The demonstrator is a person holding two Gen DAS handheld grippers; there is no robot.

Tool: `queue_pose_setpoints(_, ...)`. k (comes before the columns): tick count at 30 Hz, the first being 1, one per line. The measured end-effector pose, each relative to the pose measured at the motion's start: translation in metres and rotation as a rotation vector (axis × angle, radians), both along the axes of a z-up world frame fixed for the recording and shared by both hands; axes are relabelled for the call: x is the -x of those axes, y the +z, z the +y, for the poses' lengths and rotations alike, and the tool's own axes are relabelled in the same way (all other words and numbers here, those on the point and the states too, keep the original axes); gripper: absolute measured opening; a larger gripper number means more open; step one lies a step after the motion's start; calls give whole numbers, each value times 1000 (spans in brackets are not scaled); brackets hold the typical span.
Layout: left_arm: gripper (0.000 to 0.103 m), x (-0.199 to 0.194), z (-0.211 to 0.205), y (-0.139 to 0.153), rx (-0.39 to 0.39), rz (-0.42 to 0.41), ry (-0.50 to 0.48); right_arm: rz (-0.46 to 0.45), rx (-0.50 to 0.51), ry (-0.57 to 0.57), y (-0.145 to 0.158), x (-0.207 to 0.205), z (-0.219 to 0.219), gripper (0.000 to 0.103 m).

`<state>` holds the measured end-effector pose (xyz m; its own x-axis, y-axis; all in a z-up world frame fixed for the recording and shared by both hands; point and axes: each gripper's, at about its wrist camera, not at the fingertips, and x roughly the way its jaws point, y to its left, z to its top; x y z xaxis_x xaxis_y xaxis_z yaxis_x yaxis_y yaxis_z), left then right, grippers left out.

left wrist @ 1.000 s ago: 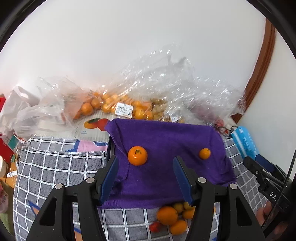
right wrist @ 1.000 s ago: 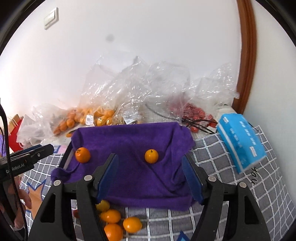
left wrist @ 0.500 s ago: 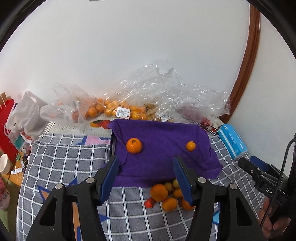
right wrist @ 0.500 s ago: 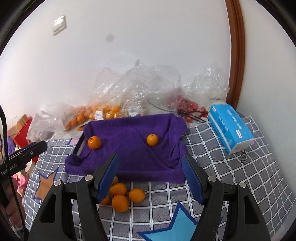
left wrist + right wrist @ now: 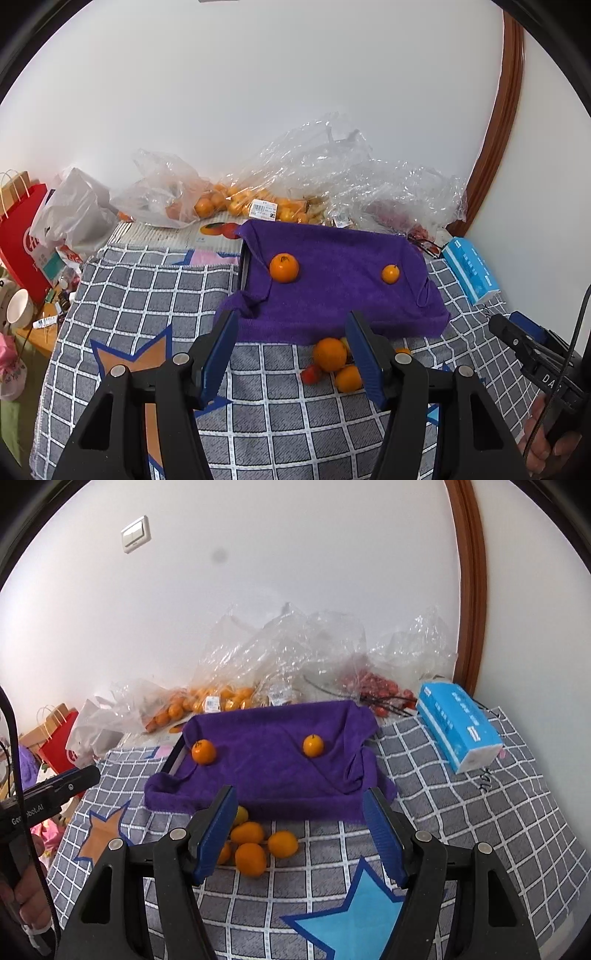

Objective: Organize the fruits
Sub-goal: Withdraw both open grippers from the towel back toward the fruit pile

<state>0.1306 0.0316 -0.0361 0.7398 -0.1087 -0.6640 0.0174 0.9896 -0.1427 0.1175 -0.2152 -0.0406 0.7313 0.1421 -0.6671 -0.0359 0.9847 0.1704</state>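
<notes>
Fruit lies in two places on the counter, which is covered by a grey checked cloth. A purple towel is draped over a tray whose dark rim shows at the towel's left edge. Two oranges sit on the towel, well apart — a larger one near the left edge and a smaller one toward the right. In the right wrist view the same pair appears as the left orange and the right orange. A loose cluster of oranges lies on the cloth just in front of the towel's near edge; in the left wrist view a small red fruit touches that cluster. Left tool: jaws apart, nothing between the pads, hovering above the cloth in front of the towel. Right tool: jaws apart, nothing clamped, likewise above the cloth in front of the towel. Each tool shows at the edge of the other's view, held by a hand. Behind the towel, against the wall, clear plastic bags hold more oranges and some red fruit. A blue tissue pack lies on the cloth to the right of the towel — apart from it.
</notes>
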Motion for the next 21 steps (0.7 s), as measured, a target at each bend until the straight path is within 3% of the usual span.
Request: queue_pose_setpoints(21, 59, 0, 3, -29, 11, 59, -4, 28, 7, 6, -25, 4, 7, 69)
